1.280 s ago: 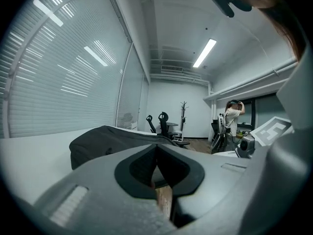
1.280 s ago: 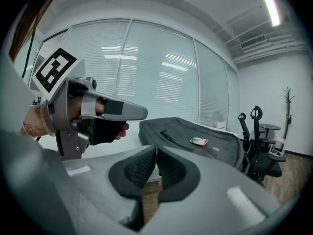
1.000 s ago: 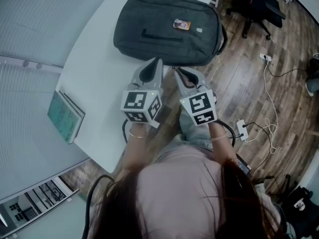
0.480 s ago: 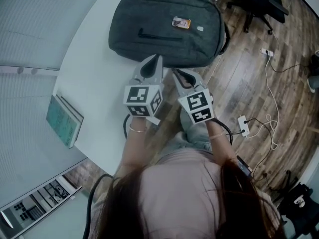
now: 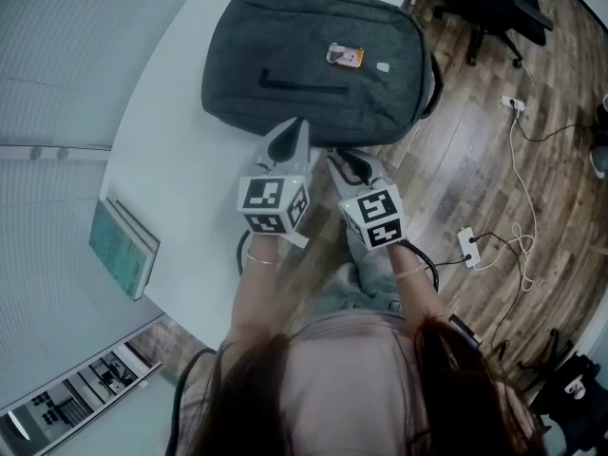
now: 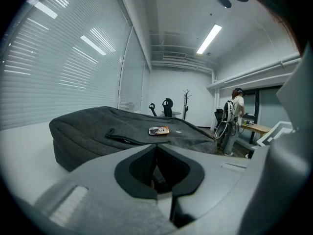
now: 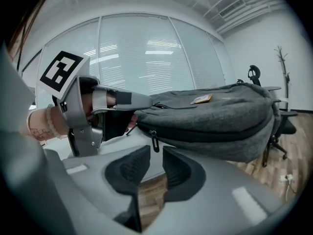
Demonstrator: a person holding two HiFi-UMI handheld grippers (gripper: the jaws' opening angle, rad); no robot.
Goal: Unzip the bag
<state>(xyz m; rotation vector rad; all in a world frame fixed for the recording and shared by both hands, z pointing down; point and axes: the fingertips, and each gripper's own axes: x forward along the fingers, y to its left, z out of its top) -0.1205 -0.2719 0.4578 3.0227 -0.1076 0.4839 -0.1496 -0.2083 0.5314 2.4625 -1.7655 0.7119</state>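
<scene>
Both grippers sit a bit lower & closer in on the bag (image 5: 313, 65) than a sec ago; the bag itself hasn't shifted. It lies flat on the white table (image 5: 180, 169), front side up, w/ a small card (image 5: 345, 56) on top and a short pocket zip (image 5: 302, 85) across the middle.

Left gripper (image 5: 300, 123) – jaws pressed together, nothing between them. Its tip is at the bag's near side wall; whether it touches can't be told. From the left gripper view the bag (image 6: 98, 131) fills the space ahead, mostly to the left of the closed tips (image 6: 156, 148).

Right gripper (image 5: 340, 157) is just beside the left one, by the table edge, tips just short of the bag's near corner. Its jaws (image 7: 156, 153) stand slightly apart, gripping nothing – wood floor shows through the gap. A black zip pull (image 7: 153, 141) hangs from the bag's side seam just beyond the gap, not between the pads. The left gripper (image 7: 122, 101) shows at left in that view, reaching toward the same seam.

Book (image 5: 123, 247) lies well apart at the table's left edge. Office chair (image 5: 489, 12) & power strip (image 5: 467, 245) are on the floor to the right.
</scene>
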